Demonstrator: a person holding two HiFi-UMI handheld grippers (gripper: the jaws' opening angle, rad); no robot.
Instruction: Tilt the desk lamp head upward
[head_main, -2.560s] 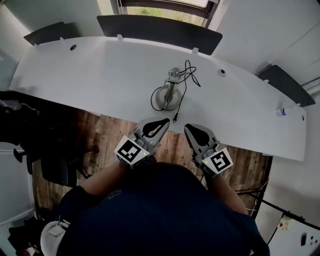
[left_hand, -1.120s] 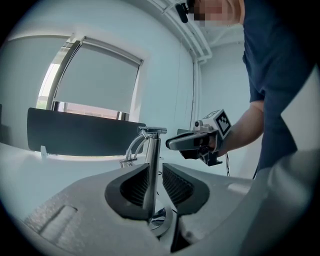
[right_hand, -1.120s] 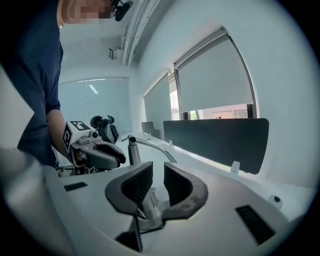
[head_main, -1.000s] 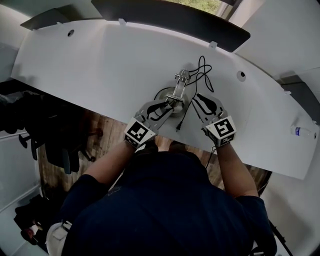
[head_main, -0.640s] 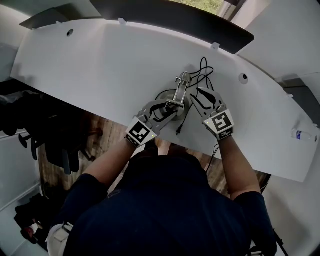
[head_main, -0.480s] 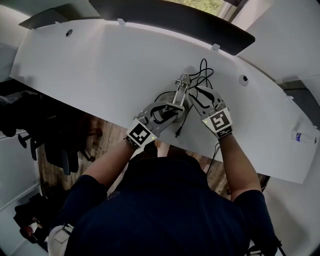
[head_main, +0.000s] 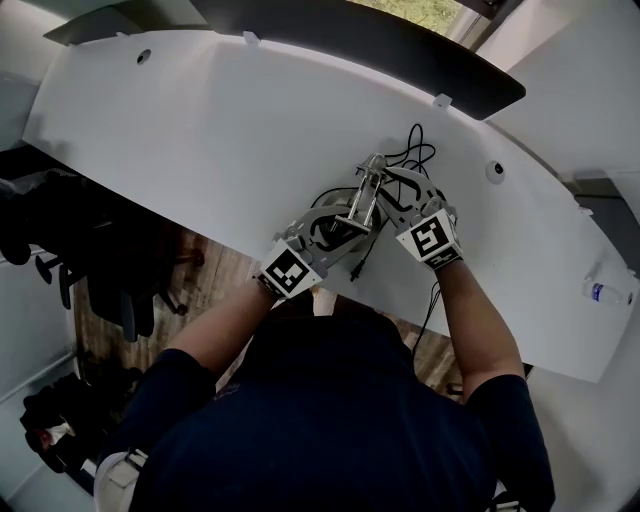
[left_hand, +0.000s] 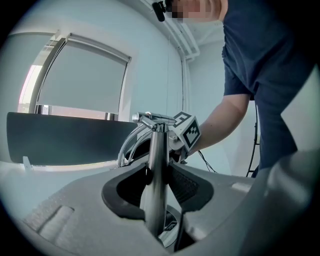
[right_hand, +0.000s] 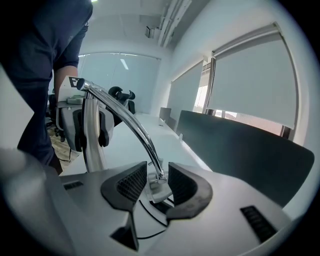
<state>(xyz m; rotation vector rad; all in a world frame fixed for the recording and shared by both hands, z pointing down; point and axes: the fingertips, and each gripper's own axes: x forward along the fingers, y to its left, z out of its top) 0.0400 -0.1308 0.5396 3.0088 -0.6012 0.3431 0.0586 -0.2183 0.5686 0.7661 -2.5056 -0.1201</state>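
A chrome desk lamp (head_main: 362, 200) stands near the front of the white desk (head_main: 200, 130). Its upright pole (left_hand: 156, 170) runs between the jaws of my left gripper (left_hand: 157, 182), which are spread wide; the pads do not press on it. From the pole's top a curved arm (right_hand: 131, 125) bends down to the small lamp head (right_hand: 158, 191). The head sits between the pads of my right gripper (right_hand: 156, 185), whose jaws are opening, with a gap on each side. In the head view the left gripper (head_main: 338, 224) is at the lamp's base and the right gripper (head_main: 388, 190) at its far end.
The lamp's black cable (head_main: 416, 150) loops on the desk behind it. A dark partition panel (head_main: 380, 50) lines the desk's far edge. A small bottle (head_main: 604, 292) lies far right. Office chairs (head_main: 110, 280) stand on the wood floor to the left.
Both grippers have moved from the desk's front edge forward to the lamp. Their jaws have spread, the left round the pole, the right round the lamp head.
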